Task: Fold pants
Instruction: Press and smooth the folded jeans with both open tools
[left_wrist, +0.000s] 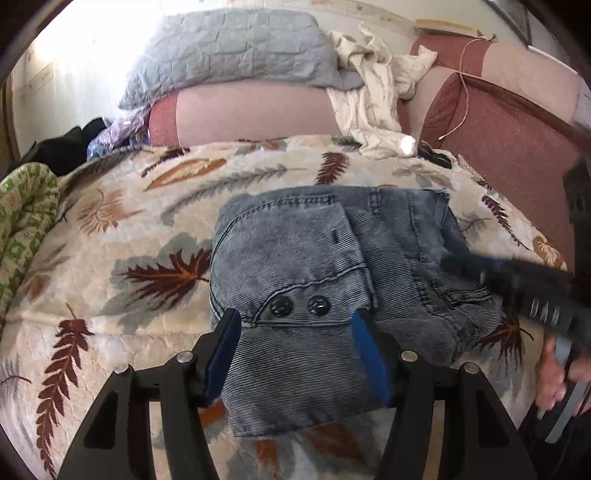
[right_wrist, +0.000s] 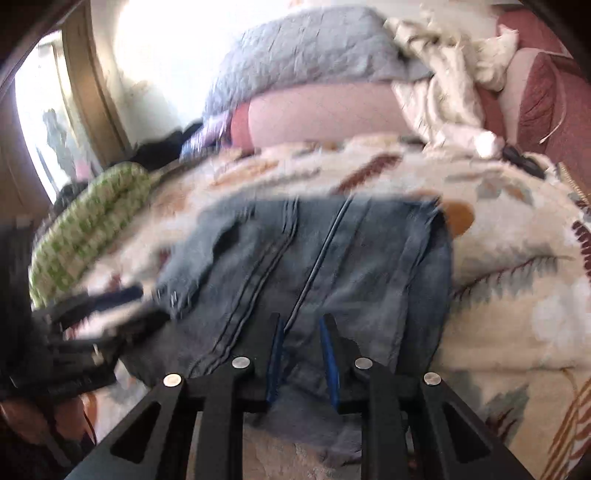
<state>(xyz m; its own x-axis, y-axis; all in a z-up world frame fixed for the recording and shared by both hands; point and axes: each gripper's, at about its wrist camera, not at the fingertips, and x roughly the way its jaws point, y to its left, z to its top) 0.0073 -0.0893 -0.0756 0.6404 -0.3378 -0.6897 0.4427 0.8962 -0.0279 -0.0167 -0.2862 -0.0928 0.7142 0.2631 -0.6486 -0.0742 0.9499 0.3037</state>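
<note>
The pants (left_wrist: 332, 280), washed blue denim, lie bunched in a partly folded heap on the bed, on top of a cream blanket (left_wrist: 129, 229) printed with brown and grey feathers and leaves. 2 dark buttons (left_wrist: 300, 305) show on the near layer, just ahead of the left tongs (left_wrist: 295, 325).

The left tongs stand wide apart, straddling the near edge of the denim; the cloth lies between the blue pads without being pinched, so they are released. The right tongs (right_wrist: 303, 328) are drawn much closer together over a fold of the same denim, which passes between the blue pads; the right view is blurred, and I cannot tell whether they truly clamp it.

From the left view the right tool reaches in from the right edge across the far side of the heap, and it hides part of that side.

Around the bed: a grey quilted pillow (left_wrist: 236, 48) rests on a pale pink bolster (left_wrist: 255, 110) at the far end. A crumpled cream garment (left_wrist: 373, 99) spills down beside them. A dark red cushion (left_wrist: 495, 140) with a thin cord over it stands to the right. A green-patterned cloth (left_wrist: 26, 214) is rolled up at the left edge, with dark clothing (left_wrist: 62, 147) piled behind it.
</note>
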